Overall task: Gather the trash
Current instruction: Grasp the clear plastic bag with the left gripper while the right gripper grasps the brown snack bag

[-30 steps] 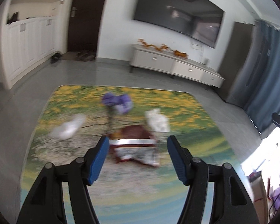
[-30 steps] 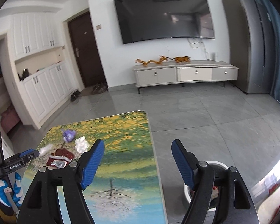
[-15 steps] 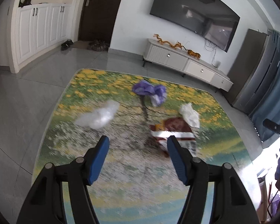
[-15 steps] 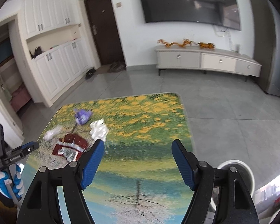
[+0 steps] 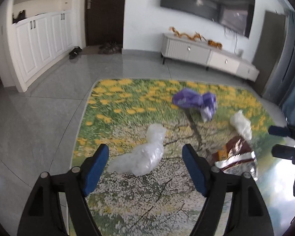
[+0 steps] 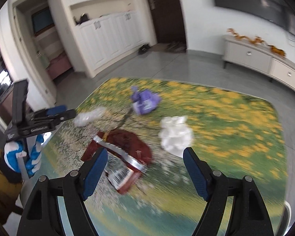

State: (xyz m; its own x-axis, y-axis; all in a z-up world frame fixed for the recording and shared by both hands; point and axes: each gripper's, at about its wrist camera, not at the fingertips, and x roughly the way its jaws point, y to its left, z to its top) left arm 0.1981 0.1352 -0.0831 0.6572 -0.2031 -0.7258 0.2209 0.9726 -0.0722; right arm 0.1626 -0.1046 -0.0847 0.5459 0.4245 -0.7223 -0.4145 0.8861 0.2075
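Note:
Trash lies on a table (image 5: 127, 206) with a flower-meadow print. A crumpled clear plastic bag (image 5: 145, 157) sits just ahead of my left gripper (image 5: 145, 149), whose jaws are opening, pads clear of the bag. Further right lie a purple wrapper (image 5: 194, 101), a white wad (image 5: 240, 124) and a brown foil snack wrapper (image 5: 235, 155). My right gripper (image 6: 145, 152) hovers over the brown wrapper (image 6: 123, 143), jaws opening, touching nothing. The white wad (image 6: 175, 135), purple wrapper (image 6: 144, 100) and clear bag (image 6: 88, 117) lie beyond. The left gripper (image 6: 62, 112) shows at the left.
A gloved hand (image 6: 21, 157) holds the left gripper off the table's left edge. A white rim (image 6: 287, 210) shows on the floor by the table's right corner. Grey tiled floor, white cupboards (image 5: 41, 45) and a low TV cabinet (image 5: 206, 56) surround the table.
The left gripper has shifted left, from the brown wrapper to the clear bag. The right gripper has swung left and down, from the table's right edge onto the brown wrapper. Both jaws stand slightly wider.

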